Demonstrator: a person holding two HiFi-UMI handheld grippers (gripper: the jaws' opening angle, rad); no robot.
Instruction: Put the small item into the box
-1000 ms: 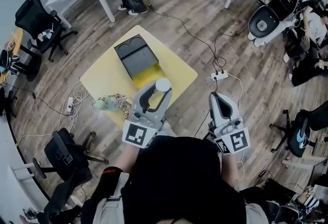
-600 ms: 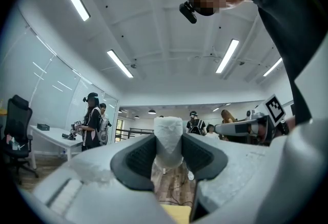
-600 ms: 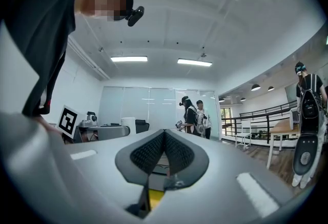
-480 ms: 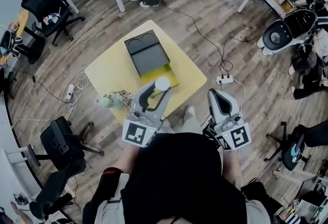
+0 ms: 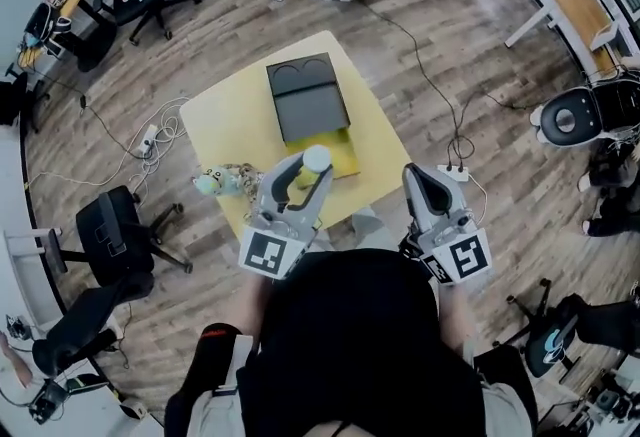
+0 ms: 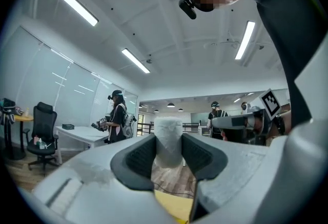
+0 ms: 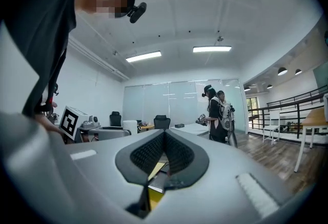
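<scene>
Small item (image 6: 168,130) — white fuzzy cylinder, clenched in left gripper (image 6: 169,150) fingers (image 6: 137,159) | right gripper (image 7: 163,154) fingers (image 7: 147,155) pressed together

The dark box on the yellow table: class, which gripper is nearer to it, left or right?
Left. The left gripper, holding a white cylinder, is over the table just short of the box; the right gripper, jaws together, is beyond the table's right edge.

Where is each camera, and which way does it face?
Head view: on the person's head, facing down at yellow table, box, left gripper, right gripper, torso.
Left gripper view: on left gripper, along jaws clamping white item; sleeve right.
Right gripper view: on right gripper, along shut, empty jaws; sleeve left.
Shared: white item, head and left gripper views.
</scene>
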